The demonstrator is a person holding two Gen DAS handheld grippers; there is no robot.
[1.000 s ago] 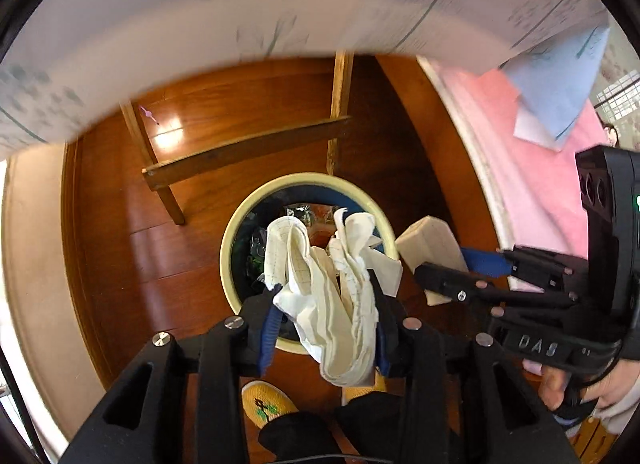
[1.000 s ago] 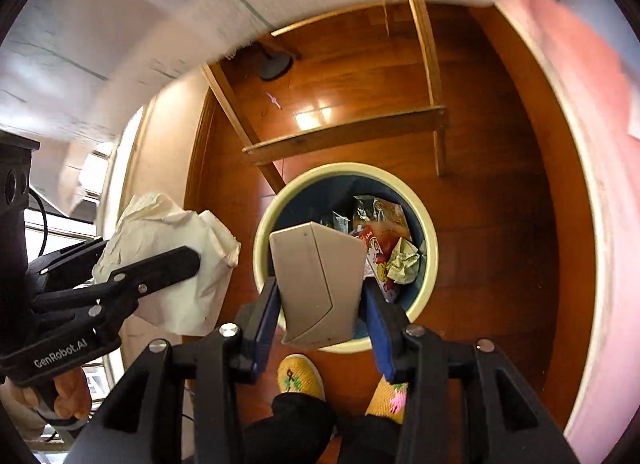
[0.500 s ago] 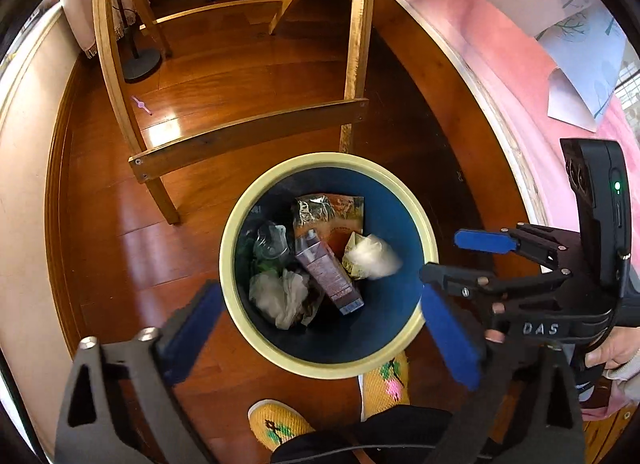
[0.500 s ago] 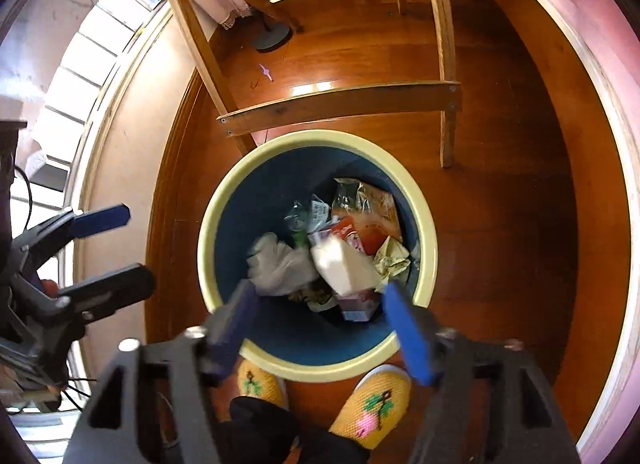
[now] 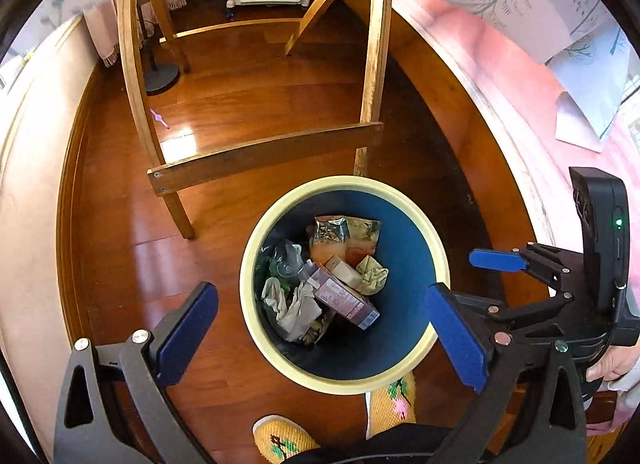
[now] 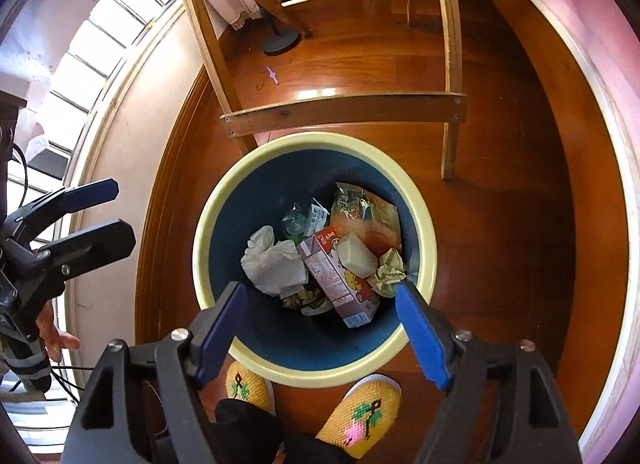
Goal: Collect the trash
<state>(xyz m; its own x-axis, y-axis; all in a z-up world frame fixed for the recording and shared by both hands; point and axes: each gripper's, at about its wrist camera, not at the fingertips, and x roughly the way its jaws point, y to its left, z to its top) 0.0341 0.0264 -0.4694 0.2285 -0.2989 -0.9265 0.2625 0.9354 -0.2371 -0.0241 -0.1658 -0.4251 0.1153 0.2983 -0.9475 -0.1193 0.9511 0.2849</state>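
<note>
Since dropping, white cloth (image 5: 294,306) and box (image 6: 357,257) lie in bin (image 5: 256,248).

Cream-rimmed blue bin (image 5: 434,264) upright on floor, crumpled tissue (image 6: 274,262), carton (image 6: 340,280) inside

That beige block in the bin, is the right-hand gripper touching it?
Apart. In the right wrist view the right gripper is opening above the bin, nothing between its blue pads; the beige block lies down among the trash.
</note>
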